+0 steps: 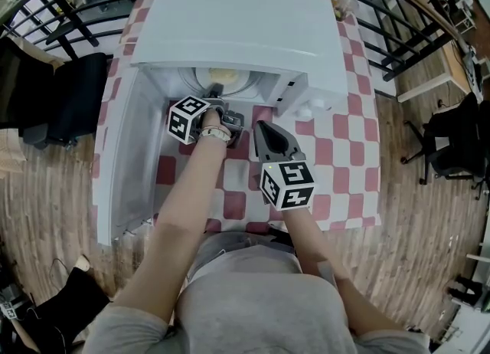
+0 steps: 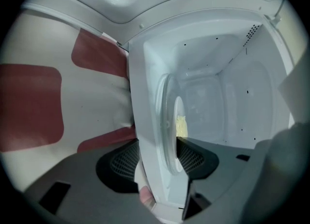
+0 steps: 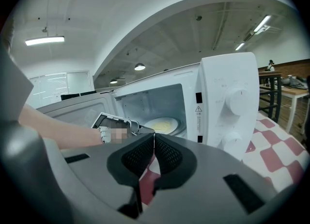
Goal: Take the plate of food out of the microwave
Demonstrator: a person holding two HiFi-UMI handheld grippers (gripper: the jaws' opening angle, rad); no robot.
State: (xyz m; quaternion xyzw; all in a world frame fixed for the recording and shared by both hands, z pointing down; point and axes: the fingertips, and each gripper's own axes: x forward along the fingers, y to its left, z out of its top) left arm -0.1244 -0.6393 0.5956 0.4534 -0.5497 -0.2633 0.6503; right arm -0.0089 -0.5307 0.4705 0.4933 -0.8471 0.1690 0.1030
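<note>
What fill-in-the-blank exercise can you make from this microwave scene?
1. The microwave has its door standing ___.
2. The plate of food sits ___ the microwave.
3. The right gripper has its jaws ___.
4. The tablecloth is checked red and ___.
Missing words: open; inside; shut; white.

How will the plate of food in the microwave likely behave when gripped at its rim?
The plate looks smooth and rigid: probably stiff, perhaps slippery. Wide and shallow, held at one edge it would likely tilt, shifting the yellow food. On the turntable, a push may slide it.
</note>
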